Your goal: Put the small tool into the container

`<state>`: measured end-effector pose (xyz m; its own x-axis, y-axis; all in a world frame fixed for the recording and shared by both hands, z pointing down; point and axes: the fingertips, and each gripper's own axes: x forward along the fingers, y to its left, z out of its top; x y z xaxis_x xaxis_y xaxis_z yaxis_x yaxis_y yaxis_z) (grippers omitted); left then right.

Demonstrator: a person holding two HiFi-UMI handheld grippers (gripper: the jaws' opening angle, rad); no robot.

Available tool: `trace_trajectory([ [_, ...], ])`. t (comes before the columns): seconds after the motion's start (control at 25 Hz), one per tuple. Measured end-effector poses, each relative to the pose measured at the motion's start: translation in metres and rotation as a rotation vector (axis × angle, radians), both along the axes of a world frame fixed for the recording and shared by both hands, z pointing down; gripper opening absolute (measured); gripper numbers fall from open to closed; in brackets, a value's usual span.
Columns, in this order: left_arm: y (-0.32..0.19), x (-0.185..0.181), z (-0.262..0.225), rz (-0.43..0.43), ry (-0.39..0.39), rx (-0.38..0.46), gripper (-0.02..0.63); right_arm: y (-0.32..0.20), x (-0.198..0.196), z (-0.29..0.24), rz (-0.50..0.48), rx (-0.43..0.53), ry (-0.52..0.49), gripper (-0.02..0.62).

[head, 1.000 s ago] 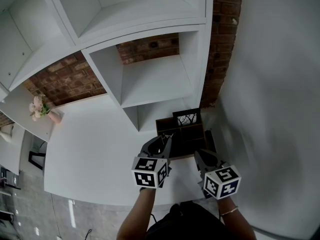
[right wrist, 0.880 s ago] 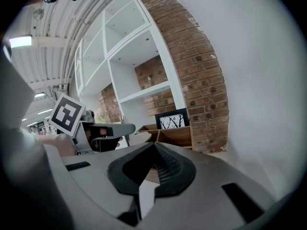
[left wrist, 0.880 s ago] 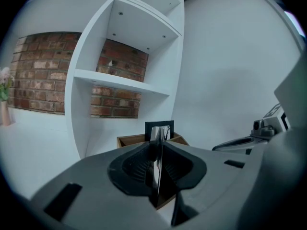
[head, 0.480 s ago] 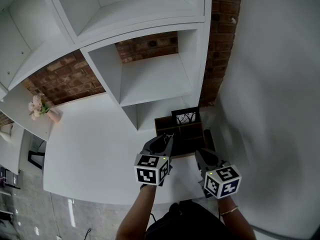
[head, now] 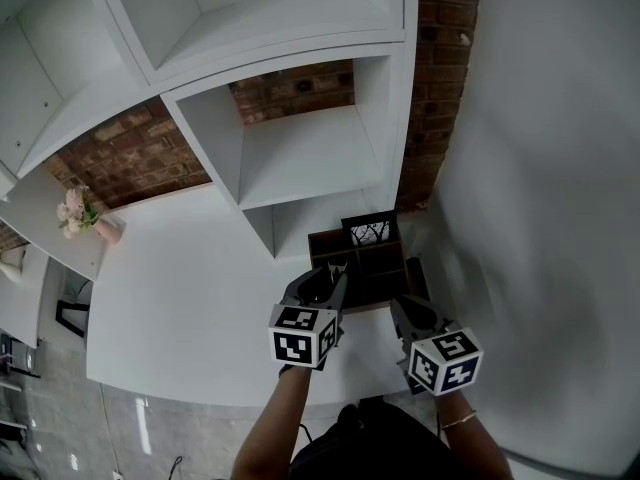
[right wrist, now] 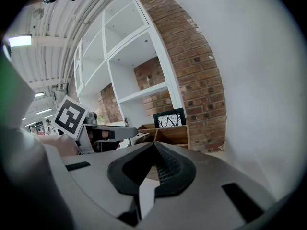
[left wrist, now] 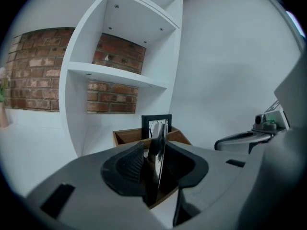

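A thin shiny metal tool (left wrist: 160, 132) stands upright between the jaws of my left gripper (left wrist: 153, 150). These jaws have just been opening: the blade leans toward the left pad and a dark gap shows on its right. The gripper (head: 328, 276) is at the near left edge of the wooden compartment box (head: 365, 266), which shows just beyond the jaws (left wrist: 125, 137). My right gripper (head: 408, 313) hovers at the box's near right corner with its jaws shut (right wrist: 154, 146) on nothing. The box (right wrist: 168, 134) lies ahead of it.
A black picture frame (head: 371, 232) stands at the back of the box. The box sits on a white table (head: 190, 298) against white shelving (head: 300, 158) and a brick wall (head: 435, 88). A pink flower vase (head: 80, 218) stands far left.
The left gripper has crept a touch toward the wooden box. The right gripper has stayed put.
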<state>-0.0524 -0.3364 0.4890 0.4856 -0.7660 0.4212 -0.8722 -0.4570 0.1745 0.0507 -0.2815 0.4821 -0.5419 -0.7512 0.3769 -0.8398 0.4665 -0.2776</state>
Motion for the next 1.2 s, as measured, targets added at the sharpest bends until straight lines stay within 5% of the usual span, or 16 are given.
trace_trajectory([
  [0.88, 0.051, -0.024, 0.012, -0.032, 0.03, -0.035, 0.126, 0.022, -0.016, 0.0, -0.021, 0.004, 0.009, 0.005],
  [1.2, 0.073, -0.031, 0.01, -0.047, 0.034, -0.024, 0.084, 0.035, -0.022, 0.0, -0.03, 0.011, 0.017, 0.005],
])
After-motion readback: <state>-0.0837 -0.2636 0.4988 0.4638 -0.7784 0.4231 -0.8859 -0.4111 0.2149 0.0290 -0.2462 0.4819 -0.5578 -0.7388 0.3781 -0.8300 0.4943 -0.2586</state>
